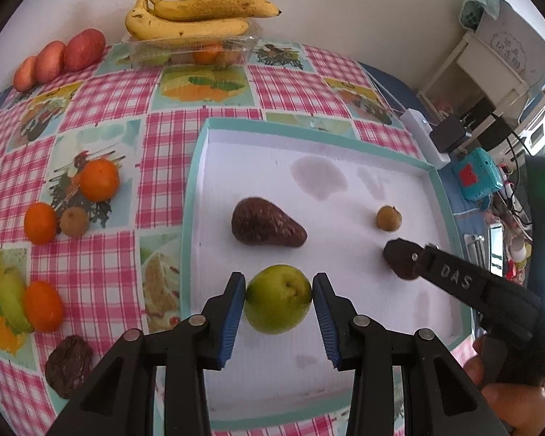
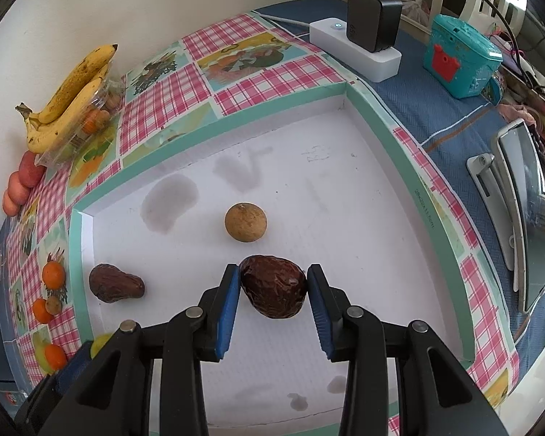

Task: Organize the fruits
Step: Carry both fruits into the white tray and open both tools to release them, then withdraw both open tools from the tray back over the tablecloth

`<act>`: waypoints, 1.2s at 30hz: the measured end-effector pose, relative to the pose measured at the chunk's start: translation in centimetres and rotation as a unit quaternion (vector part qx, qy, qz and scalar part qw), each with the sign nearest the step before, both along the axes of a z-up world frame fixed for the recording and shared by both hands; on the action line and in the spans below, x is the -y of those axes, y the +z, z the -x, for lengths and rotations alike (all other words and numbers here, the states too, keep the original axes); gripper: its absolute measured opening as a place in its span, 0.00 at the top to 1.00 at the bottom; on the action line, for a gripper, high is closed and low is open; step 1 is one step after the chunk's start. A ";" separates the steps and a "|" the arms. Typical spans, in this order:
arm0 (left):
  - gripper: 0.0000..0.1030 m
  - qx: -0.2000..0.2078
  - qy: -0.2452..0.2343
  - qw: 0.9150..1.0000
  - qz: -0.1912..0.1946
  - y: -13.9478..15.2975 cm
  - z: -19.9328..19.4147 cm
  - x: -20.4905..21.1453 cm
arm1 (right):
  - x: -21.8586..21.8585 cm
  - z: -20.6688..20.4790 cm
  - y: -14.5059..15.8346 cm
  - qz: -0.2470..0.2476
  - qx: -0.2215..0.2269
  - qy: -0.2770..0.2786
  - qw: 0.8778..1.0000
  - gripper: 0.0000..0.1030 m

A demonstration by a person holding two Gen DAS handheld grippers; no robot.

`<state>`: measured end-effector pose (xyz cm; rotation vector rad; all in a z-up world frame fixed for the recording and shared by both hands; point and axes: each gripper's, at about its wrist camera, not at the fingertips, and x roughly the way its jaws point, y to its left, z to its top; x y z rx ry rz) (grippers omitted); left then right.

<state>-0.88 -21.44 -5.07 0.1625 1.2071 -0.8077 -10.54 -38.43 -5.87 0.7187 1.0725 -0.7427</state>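
Note:
A shallow white tray with a teal rim (image 1: 200, 167) (image 2: 399, 123) lies on the checked tablecloth. My left gripper (image 1: 278, 305) is shut on a green pear (image 1: 278, 303) just above the tray's near part. My right gripper (image 2: 273, 290) is shut on a dark wrinkled avocado (image 2: 274, 287), held low over the tray; it shows at the right in the left wrist view (image 1: 403, 258). A second dark avocado (image 1: 265, 223) (image 2: 114, 283) and a small brown round fruit (image 1: 388, 218) (image 2: 246, 222) lie in the tray.
Left of the tray lie three oranges (image 1: 100, 180), a small brown fruit (image 1: 75, 221) and a dark avocado (image 1: 69, 365). Bananas (image 1: 196, 18) sit on a clear box at the back, red apples (image 1: 83, 49) beside it. A power strip (image 2: 356, 45), teal box (image 2: 457, 58) and phone (image 2: 527, 210) lie right.

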 end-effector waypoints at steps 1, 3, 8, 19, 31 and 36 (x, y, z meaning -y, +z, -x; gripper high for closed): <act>0.60 0.002 0.000 1.000 0.003 -0.1 -0.1 0.1 | 0.0 0.0 0.0 0.001 0.000 0.000 1.000 0.62; 0.60 0.006 0.001 1.000 0.008 -0.3 -0.5 0.3 | -0.1 -0.1 0.0 0.001 -0.001 -0.001 1.000 0.62; 0.60 0.009 0.001 1.000 0.016 -0.8 -1.1 0.8 | -0.1 -0.2 0.0 0.002 0.000 -0.002 1.000 0.62; 0.58 0.010 0.003 1.000 0.015 -0.9 -1.5 1.0 | -0.1 -0.3 -0.1 0.005 -0.001 -0.001 1.000 0.61; 0.21 0.034 0.048 0.998 0.001 1.5 -2.5 -0.9 | 0.1 0.1 0.6 0.018 0.010 -0.013 1.000 0.27; 0.08 0.056 0.094 0.994 -0.024 2.3 -3.9 -2.7 | 0.0 0.1 0.7 0.026 0.009 -0.013 1.000 0.22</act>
